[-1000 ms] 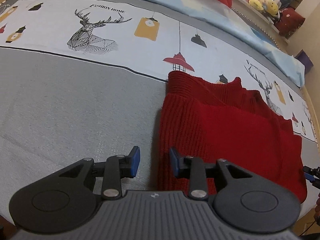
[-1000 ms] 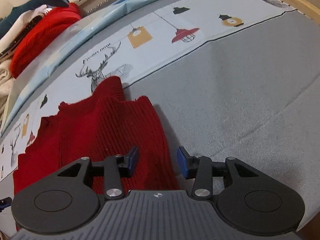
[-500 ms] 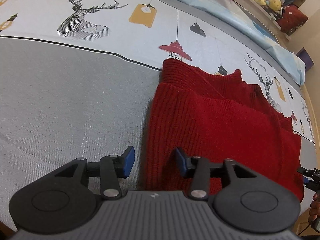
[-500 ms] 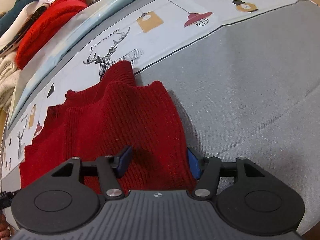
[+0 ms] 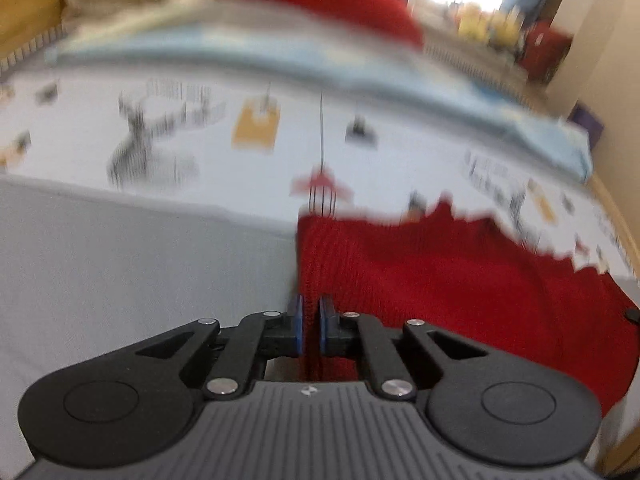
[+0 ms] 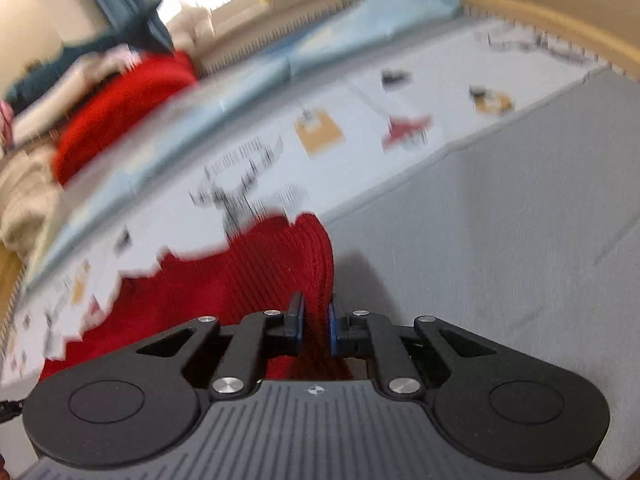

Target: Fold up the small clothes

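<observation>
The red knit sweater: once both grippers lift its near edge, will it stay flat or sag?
Probably sag: the red knit sweater is soft ribbed fabric, bunching between the left gripper and right gripper. The thick knit likely grips the pads, so slipping seems unlikely.

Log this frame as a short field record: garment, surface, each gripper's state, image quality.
garment: red ribbed knit sweater, partly folded
surface: grey bed cover with deer and lamp print band
left gripper: shut on the sweater's near left corner
right gripper: shut on the sweater's near right corner
background: red cushion, blurred
image quality: both views motion-blurred
</observation>
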`<state>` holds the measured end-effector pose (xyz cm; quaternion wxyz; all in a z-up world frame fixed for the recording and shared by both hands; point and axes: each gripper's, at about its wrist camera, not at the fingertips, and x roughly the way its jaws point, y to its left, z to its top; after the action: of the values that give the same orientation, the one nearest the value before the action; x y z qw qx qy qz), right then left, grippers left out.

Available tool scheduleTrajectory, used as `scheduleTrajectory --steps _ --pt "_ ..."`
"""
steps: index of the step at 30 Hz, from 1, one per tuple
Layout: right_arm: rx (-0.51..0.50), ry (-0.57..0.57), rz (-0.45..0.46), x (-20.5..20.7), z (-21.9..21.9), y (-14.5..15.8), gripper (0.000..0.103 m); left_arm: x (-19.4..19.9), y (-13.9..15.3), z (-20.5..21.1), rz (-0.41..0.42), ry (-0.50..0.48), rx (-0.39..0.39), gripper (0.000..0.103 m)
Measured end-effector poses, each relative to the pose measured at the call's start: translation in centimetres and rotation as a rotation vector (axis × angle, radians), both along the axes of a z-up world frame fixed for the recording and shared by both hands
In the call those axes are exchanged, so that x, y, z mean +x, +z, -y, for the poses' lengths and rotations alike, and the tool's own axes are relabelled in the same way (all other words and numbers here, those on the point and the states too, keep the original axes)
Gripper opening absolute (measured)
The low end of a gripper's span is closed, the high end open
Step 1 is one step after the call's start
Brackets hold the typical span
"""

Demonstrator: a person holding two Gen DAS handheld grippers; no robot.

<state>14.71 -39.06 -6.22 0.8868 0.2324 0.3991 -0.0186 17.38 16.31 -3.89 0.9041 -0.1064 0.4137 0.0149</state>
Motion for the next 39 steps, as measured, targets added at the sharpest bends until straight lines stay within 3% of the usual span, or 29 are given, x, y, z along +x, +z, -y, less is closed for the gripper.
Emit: scheduleTrajectory --steps 3,6,8,9,10,12,13,15,16,17,18,19,20,22,24,25,26,27,28,30,33,36,39 --pt "-0.040 -0.006 0.114 -0.3 -0.7 2.1 0.011 -0.1 1.6 1.2 0.107 0.026 0.126 0.007" --pt "-0.059 -0.042 0.233 -0.3 -0.9 3.7 0.011 0.0 2.9 1.3 0.206 0.096 0.157 0.006" --pt "-0.068 -0.071 0.279 0.1 -1.1 4.1 0.011 -0.1 3.8 1.8 0.285 0.159 0.222 0.000" --pt "-0.079 -0.085 0.290 0.3 -1.4 4.2 0.011 0.1 4.1 1.9 0.304 0.191 0.277 0.000" --pt "-0.089 -0.100 0.296 0.7 -1.6 4.2 0.011 0.5 4.0 1.6 0.296 0.211 0.283 0.000" --pt "-0.082 -0.095 0.243 1.9 -1.8 3.1 0.012 2.0 2.4 0.1 0.171 0.194 0.132 0.000" --pt "-0.081 -0.076 0.174 2.8 -2.0 2.1 0.013 2.8 1.2 -0.7 0.077 0.192 0.033 0.000" --pt "-0.079 -0.034 -0.018 4.5 -2.5 -0.7 0.014 3.4 -0.5 -1.8 -0.029 0.195 -0.114 0.006" --pt "-0.093 -0.035 -0.096 5.0 -2.4 -1.8 0.018 3.6 -1.0 -2.1 -0.057 0.179 -0.161 0.016" --pt "-0.106 -0.043 -0.151 5.3 -2.3 -2.6 0.019 3.8 -1.5 -2.2 -0.085 0.166 -0.196 0.038" --pt "-0.099 -0.044 -0.182 5.5 -2.1 -3.0 0.020 4.1 -2.0 -2.3 -0.117 0.160 -0.225 0.048" --pt "-0.080 -0.045 -0.201 5.6 -1.8 -3.4 0.028 4.3 -2.6 -2.4 -0.145 0.156 -0.243 0.059" --pt "-0.066 -0.051 -0.215 5.6 -1.4 -3.6 0.035 4.6 -3.1 -2.2 -0.174 0.147 -0.259 0.059" --pt "-0.056 -0.070 -0.239 5.6 -0.7 -3.9 0.040 4.8 -4.4 -2.0 -0.238 0.117 -0.287 0.057" --pt "-0.041 -0.082 -0.280 5.4 -0.1 -4.5 0.040 4.5 -5.3 -1.4 -0.267 0.072 -0.290 0.038" --pt "-0.028 -0.090 -0.297 5.2 0.2 -4.9 0.040 4.3 -5.3 -0.9 -0.261 0.051 -0.253 0.022" --pt "-0.010 -0.096 -0.307 4.8 0.1 -5.1 0.039 4.1 -5.2 -0.5 -0.247 0.032 -0.206 0.017" --pt "0.013 -0.097 -0.311 4.7 0.3 -5.3 0.035 3.8 -4.9 -0.2 -0.230 0.013 -0.181 0.016" --pt "0.029 -0.094 -0.305 4.5 0.4 -5.3 0.014 3.5 -4.5 -0.1 -0.207 0.009 -0.168 0.015" --pt "0.029 -0.095 -0.253 4.0 0.1 -4.5 0.013 2.4 -3.2 -0.5 -0.146 0.018 -0.155 0.014" --pt "0.050 -0.093 -0.090 2.9 -0.2 -1.9 0.013 0.8 -1.5 -1.6 -0.053 0.033 -0.169 0.013" --pt "0.038 -0.036 -0.002 2.6 -0.9 -0.4 0.013 0.0 -1.7 -1.6 -0.097 0.045 -0.115 0.014" --pt "-0.046 0.037 -0.123 2.8 -1.9 -1.9 0.014 0.4 -3.4 -1.7 -0.220 0.056 -0.101 0.016"
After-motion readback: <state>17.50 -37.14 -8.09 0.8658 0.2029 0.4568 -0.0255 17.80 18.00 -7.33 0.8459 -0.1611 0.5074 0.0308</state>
